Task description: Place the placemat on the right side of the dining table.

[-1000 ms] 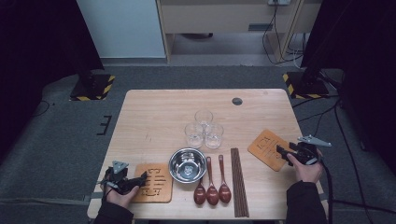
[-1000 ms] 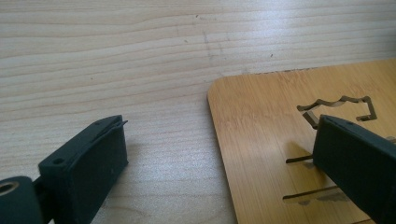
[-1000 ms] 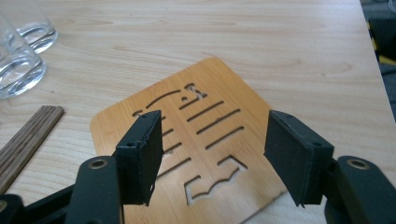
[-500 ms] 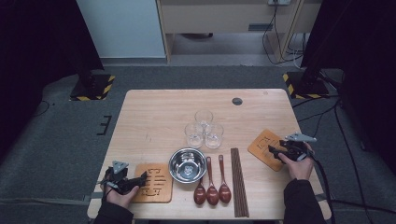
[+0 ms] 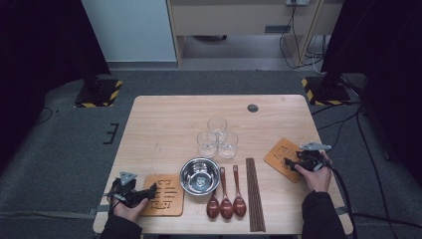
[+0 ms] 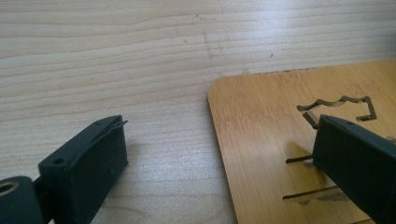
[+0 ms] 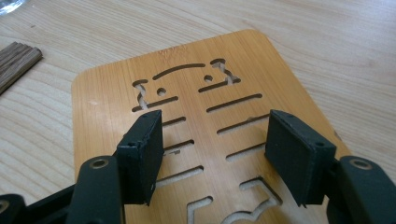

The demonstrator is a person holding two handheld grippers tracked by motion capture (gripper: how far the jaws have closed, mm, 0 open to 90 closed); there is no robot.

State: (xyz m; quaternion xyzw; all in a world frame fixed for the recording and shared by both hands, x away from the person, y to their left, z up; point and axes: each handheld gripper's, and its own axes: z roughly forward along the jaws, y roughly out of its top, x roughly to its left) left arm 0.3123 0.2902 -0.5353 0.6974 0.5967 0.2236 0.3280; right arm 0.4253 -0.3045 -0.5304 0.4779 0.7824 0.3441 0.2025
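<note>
Your right gripper [image 7: 212,156], gaping over the mat [image 5: 286,158] at the desk's right edge, has just widened; it'll slip off something that flat. Left gripper [image 6: 219,163] is gaping too.

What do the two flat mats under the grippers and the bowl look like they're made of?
Both mats, the left mat and the right mat, look like bamboo or light wood: fine straight grain, matte, with cut-out patterns. The bowl looks like polished steel, silvery with bright reflections.
</note>
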